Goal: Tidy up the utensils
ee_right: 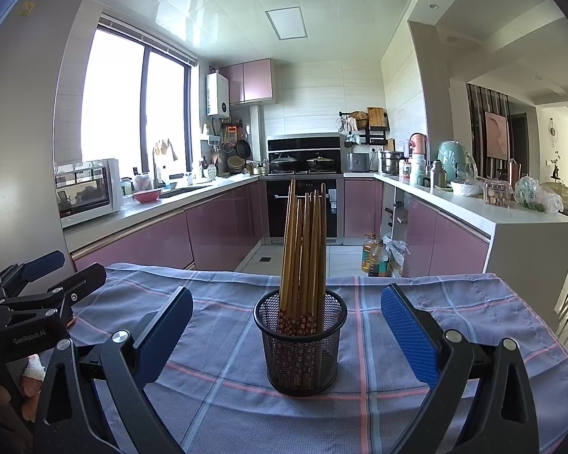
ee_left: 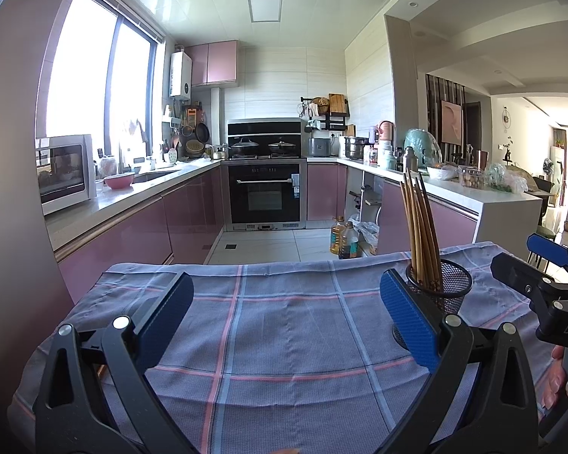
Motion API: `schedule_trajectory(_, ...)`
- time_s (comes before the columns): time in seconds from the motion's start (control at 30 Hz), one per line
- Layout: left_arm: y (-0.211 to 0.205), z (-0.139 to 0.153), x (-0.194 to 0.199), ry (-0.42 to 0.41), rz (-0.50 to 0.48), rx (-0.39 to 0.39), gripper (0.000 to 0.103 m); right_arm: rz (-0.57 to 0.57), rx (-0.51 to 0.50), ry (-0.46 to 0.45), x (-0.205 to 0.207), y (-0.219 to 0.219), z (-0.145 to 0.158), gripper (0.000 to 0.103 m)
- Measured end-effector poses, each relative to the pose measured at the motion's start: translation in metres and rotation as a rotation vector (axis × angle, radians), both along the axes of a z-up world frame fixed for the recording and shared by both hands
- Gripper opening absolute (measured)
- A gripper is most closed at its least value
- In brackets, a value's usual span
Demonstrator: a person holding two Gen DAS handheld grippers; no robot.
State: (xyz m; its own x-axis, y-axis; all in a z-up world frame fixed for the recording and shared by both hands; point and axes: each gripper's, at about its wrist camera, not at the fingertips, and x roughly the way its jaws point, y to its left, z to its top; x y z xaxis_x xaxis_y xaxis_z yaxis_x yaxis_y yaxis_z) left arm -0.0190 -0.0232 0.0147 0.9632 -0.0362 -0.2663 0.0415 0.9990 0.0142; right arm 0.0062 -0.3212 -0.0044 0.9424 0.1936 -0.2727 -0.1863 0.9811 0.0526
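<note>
Behind left gripper (ee_left: 286, 316): holder (ee_left: 445, 291) half-hidden

In the left wrist view, the blue pad of the left gripper (ee_left: 284, 316) covers the lower left side of the black wire-mesh cup (ee_left: 445, 291), and the right gripper (ee_left: 526, 261) runs off the right edge. The lower ends of the brown wooden chopsticks (ee_right: 303, 249) blur behind mesh. The checked blue-grey cloth (ee_right: 227, 397) hides the table beneath entirely.
</note>
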Motion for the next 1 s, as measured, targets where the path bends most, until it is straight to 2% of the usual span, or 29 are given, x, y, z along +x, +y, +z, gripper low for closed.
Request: schedule_trajectory(1.0,0.0008,-0.0002,0.0005,0.000,-0.003,0.000,0.097,-0.001,0.006,0.004,0.0024,0.0017,-0.0006,0.096)
